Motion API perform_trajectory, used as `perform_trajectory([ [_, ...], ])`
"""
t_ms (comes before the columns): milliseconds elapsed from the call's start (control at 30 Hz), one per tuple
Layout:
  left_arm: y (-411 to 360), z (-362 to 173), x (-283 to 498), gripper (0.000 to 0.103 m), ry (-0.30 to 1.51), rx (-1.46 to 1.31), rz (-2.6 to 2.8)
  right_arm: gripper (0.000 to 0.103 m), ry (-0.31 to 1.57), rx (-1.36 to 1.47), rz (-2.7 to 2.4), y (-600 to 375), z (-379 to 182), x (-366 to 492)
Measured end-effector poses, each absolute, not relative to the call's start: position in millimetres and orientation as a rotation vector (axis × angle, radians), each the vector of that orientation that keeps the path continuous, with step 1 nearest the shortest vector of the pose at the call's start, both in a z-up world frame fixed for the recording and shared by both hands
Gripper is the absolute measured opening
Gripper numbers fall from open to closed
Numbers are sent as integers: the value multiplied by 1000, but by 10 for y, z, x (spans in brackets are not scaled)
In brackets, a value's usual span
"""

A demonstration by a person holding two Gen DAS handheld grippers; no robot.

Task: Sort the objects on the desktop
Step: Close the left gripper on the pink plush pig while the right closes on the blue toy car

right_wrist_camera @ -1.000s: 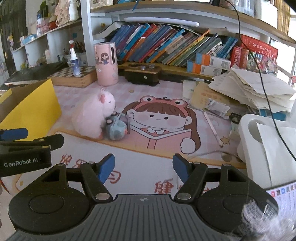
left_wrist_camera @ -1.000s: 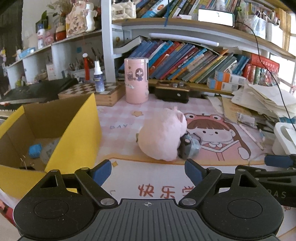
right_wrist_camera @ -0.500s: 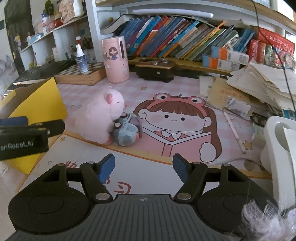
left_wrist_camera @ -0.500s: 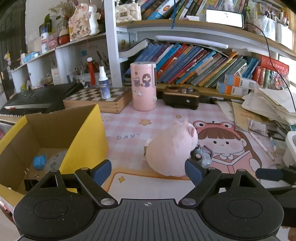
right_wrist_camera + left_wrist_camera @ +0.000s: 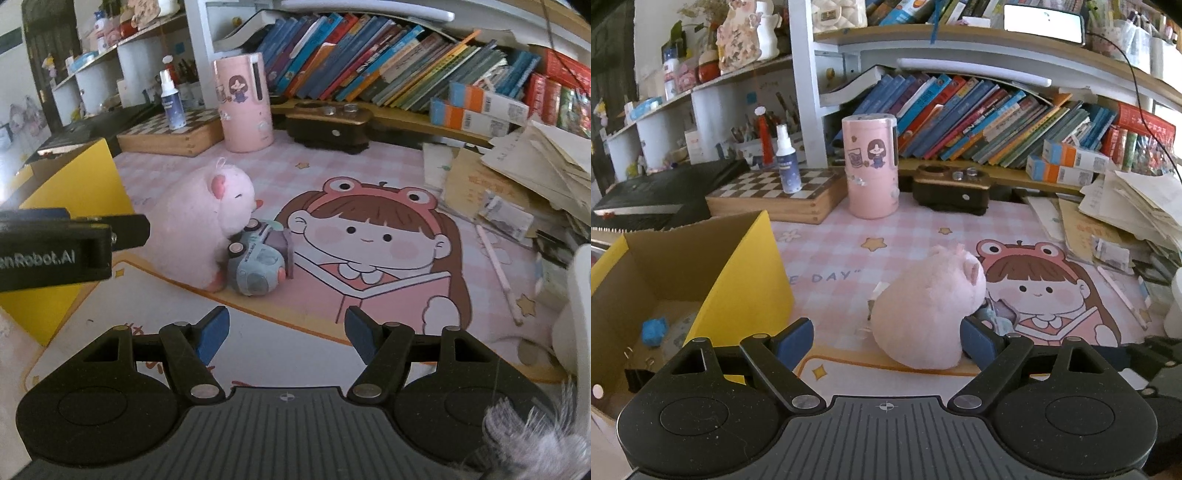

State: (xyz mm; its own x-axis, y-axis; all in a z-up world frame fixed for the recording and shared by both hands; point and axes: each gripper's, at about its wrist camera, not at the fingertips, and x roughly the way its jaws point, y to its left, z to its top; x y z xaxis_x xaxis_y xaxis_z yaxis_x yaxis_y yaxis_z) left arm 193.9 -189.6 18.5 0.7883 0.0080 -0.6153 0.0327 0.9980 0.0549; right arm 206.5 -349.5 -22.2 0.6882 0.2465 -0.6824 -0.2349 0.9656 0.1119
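A pink plush pig [image 5: 927, 310] sits on the pink desk mat [image 5: 831, 266] with a small grey-blue toy car [image 5: 256, 266] leaning against its right side. My left gripper [image 5: 886, 339] is open and right behind the pig; its right fingertip [image 5: 977, 338] is beside the pig's flank and the left pad is well apart from it. My right gripper [image 5: 287, 330] is open with nothing between its fingers, a short way in front of the toy car. The left gripper [image 5: 74, 240] shows from the side beside the pig [image 5: 207, 221]. A yellow cardboard box [image 5: 738, 280] stands open at the left.
In the box lie a small blue thing [image 5: 653, 330] and some clips. At the back stand a pink cylinder [image 5: 871, 170], a chessboard case [image 5: 775, 192] with a spray bottle [image 5: 788, 162], and a black device [image 5: 949, 188]. Loose papers [image 5: 1126, 206] and a pencil [image 5: 496, 266] crowd the right.
Both grippers have come closer to the pig and the toy car, the right one also lower. The left gripper's right fingertip now sits beside the pig. Jaw openings look unchanged.
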Motion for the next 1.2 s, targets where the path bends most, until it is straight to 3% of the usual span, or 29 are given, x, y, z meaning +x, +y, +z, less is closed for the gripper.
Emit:
perform_trajectory([
  [567,-1850,215,2051,89,691,114,17,62,786,-37,334,-3207,-473,2610],
  [667,-1855,202,2064,89,699,118,14,55,763,-64,330,-3173,-494,2665],
  [700,-1858,197,2068,89,700,120,11,47,753,-68,337,-3167,-500,2682],
  [1200,-2010,73,2229,89,710,94,-57,47,754,-29,216,-3602,-368,2458],
])
